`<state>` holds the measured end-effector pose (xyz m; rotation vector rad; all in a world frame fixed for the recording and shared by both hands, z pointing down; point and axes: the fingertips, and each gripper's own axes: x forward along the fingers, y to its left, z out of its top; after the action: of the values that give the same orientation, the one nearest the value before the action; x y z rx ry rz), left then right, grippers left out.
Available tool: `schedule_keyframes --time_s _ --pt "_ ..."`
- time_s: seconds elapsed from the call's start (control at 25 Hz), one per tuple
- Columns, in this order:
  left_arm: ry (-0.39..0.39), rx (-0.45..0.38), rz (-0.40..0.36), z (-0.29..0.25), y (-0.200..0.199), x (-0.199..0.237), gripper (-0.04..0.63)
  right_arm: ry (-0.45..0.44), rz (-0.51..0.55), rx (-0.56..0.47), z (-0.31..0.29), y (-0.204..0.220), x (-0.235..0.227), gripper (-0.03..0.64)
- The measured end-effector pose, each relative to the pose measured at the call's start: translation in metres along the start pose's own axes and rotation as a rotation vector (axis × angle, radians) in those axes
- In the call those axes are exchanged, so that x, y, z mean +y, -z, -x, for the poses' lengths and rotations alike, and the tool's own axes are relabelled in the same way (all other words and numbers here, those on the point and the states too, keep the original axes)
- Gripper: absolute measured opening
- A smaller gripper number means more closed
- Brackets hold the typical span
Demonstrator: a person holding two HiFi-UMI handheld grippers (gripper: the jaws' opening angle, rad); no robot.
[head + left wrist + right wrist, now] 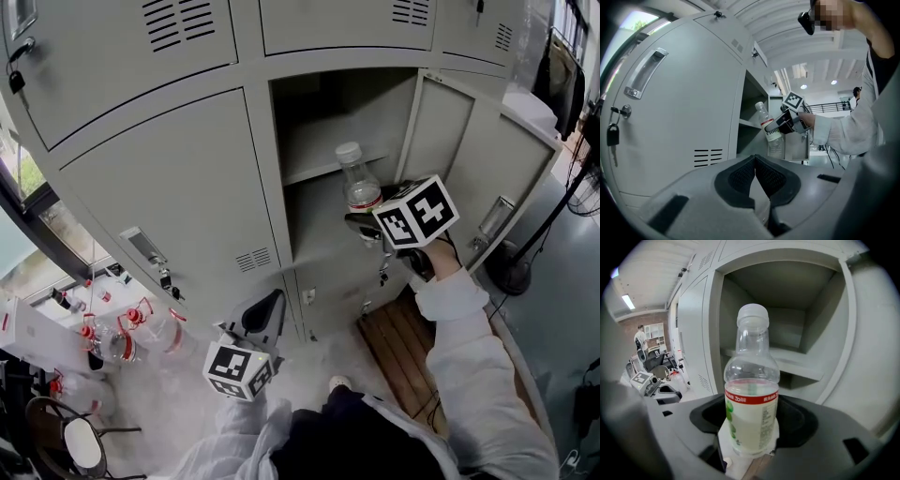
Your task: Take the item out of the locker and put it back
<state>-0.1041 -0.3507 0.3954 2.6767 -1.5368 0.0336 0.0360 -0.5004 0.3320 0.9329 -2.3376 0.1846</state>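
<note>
One clear plastic bottle [751,380], clamped upright by fingers of the right gripper [751,430], faces the open grey metal locker [349,122] for shelving; left gripper [755,176] idles, fingers closed, empty.

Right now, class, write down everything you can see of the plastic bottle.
The bottle is clear plastic with a white cap, a rounded shoulder and a white label topped by a red band. It stands near upright, gripped at its lower body by the fingers of the right gripper, held in front of the open locker compartment.

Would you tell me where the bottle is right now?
The bottle is clamped in the right gripper at the mouth of the open locker, right of centre in the head view.
</note>
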Motion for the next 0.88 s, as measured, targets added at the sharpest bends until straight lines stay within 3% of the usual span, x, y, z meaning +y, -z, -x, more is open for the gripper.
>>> schedule_keyframes --time_s 0.56,0.88 --pt "-0.018 -0.063 -0.003 -0.007 -0.024 0.009 0.008 0.125 0.196 0.022 0.011 -0.090 -0.036 0.307" --pt "-0.056 -0.086 0.007 -0.007 -0.028 0.019 0.008 0.133 0.233 -0.025 0.006 -0.132 -0.045 0.307"
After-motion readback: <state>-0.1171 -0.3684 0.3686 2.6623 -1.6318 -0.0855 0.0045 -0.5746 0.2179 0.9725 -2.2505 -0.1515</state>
